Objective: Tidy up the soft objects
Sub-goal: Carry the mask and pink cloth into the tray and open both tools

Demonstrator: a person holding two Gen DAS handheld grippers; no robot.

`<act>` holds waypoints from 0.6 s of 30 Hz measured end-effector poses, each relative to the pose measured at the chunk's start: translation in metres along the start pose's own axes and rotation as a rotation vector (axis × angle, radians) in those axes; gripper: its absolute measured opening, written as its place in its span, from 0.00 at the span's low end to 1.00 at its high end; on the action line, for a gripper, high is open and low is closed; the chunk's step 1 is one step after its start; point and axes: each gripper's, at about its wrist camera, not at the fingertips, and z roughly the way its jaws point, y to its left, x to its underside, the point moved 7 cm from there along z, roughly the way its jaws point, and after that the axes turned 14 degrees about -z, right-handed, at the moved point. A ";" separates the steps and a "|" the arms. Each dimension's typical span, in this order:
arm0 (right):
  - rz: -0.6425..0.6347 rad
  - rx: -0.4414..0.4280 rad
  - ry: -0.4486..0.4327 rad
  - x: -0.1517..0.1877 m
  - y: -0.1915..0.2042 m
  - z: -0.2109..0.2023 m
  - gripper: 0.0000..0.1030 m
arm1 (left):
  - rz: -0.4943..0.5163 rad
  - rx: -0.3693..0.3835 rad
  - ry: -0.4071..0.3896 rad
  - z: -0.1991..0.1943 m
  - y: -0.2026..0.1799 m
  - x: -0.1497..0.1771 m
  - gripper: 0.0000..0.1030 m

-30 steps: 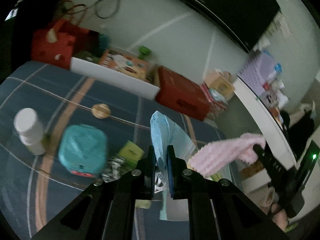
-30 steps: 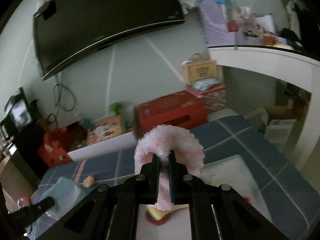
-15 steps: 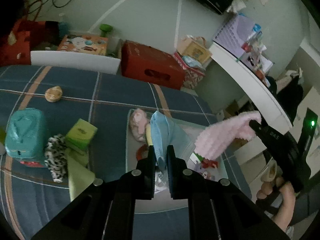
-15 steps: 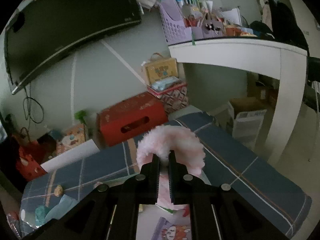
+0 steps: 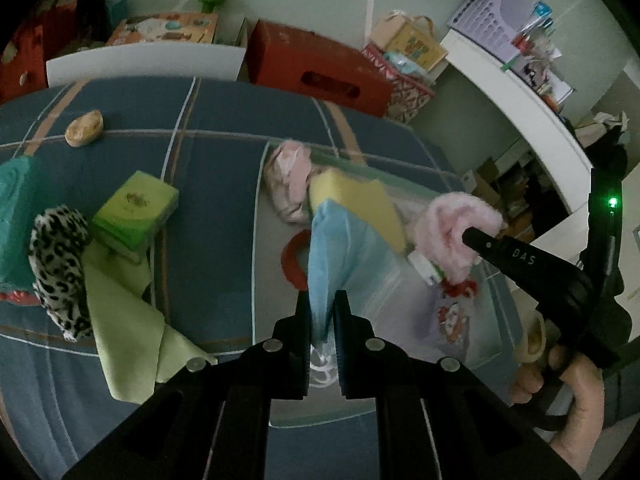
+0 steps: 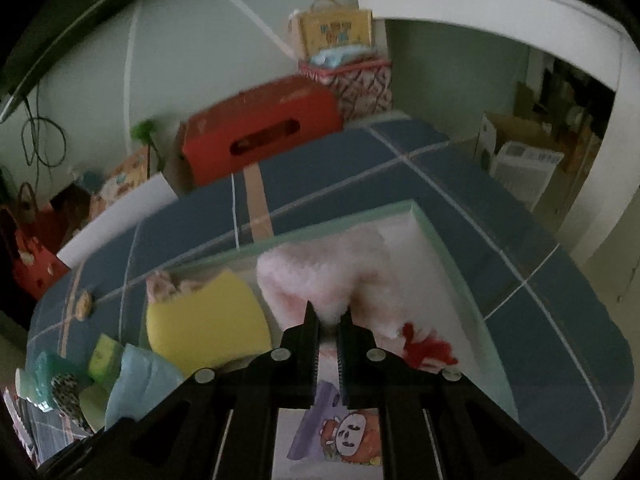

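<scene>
My left gripper (image 5: 322, 312) is shut on a light blue cloth (image 5: 340, 248) and holds it over the pale tray (image 5: 262, 216). My right gripper (image 6: 329, 320) is shut on a fluffy pink cloth (image 6: 324, 276), which also shows in the left wrist view (image 5: 456, 228), low over the tray (image 6: 452, 248). In the tray lie a yellow sponge (image 6: 206, 320), a pink soft toy (image 5: 290, 176), a red ring (image 5: 292, 256) and a red fuzzy item (image 6: 424, 346).
Left of the tray on the blue plaid bed (image 5: 216, 120) lie a green box (image 5: 134, 210), a leopard-print cloth (image 5: 60, 268), a lime cloth (image 5: 124, 320), a teal container (image 5: 14, 208) and a small bun (image 5: 84, 128). A red box (image 6: 256, 132) stands beyond the bed.
Both grippers have tilted down and lowered toward the tray, carrying their cloths. The pink cloth now hangs just above the tray's right half.
</scene>
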 end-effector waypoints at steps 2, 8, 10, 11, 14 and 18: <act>-0.002 -0.009 0.025 0.005 0.001 0.007 0.08 | -0.003 -0.011 0.012 0.006 0.003 0.000 0.10; -0.016 -0.022 0.076 0.012 0.007 0.019 0.09 | -0.012 -0.042 0.050 0.022 0.008 0.003 0.10; -0.020 -0.022 0.082 0.013 0.007 0.021 0.09 | -0.012 -0.054 0.059 0.027 0.010 0.004 0.10; -0.020 -0.023 0.085 0.014 0.008 0.021 0.10 | -0.014 -0.060 0.066 0.030 0.011 0.005 0.10; -0.020 -0.024 0.087 0.013 0.008 0.020 0.10 | -0.019 -0.073 0.082 0.036 0.013 0.007 0.10; -0.015 -0.025 0.089 0.011 0.007 0.014 0.11 | -0.010 -0.069 0.089 0.035 0.011 0.008 0.10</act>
